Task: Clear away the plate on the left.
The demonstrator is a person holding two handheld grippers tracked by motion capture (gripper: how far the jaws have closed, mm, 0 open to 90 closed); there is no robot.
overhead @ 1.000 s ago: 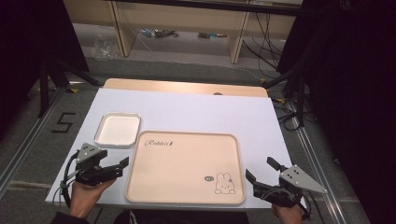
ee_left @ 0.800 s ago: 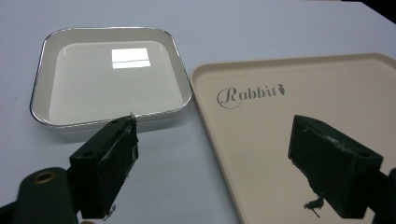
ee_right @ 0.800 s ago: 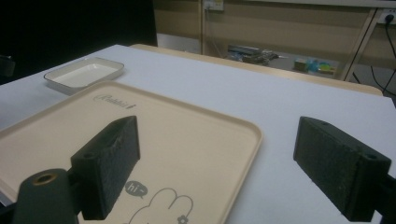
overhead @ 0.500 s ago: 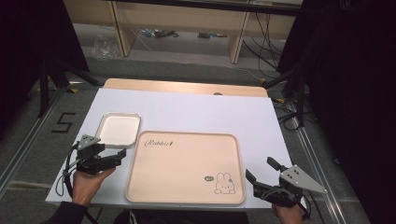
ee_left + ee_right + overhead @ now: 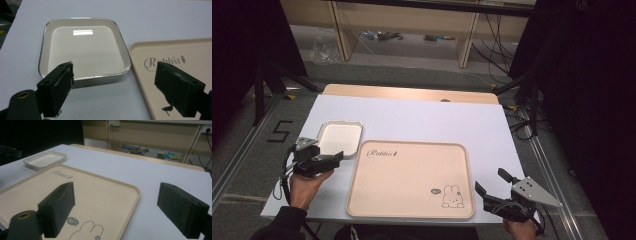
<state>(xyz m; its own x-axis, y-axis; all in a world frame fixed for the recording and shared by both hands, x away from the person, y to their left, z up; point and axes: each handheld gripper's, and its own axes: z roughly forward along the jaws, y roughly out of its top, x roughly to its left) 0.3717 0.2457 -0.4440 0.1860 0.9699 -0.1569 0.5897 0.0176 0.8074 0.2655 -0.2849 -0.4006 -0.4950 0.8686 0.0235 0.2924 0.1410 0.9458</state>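
While the left gripper (image 5: pixel 113 85) hovers jaws apart near the tabletop's left edge, the small white dish (image 5: pixel 83 51) sits just ahead: stiff, glossy, likely slippery, so pinch its raised near rim. Right gripper (image 5: pixel 493 186) waits, jaws apart.

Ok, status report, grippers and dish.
Left gripper open, at the white dish's near edge. Right gripper open, by the beige tray's corner. Nothing in the way.

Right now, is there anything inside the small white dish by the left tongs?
Nothing: the small white dish is bare inside, with a light reflection. One open left tong covers a bit of its near rim.
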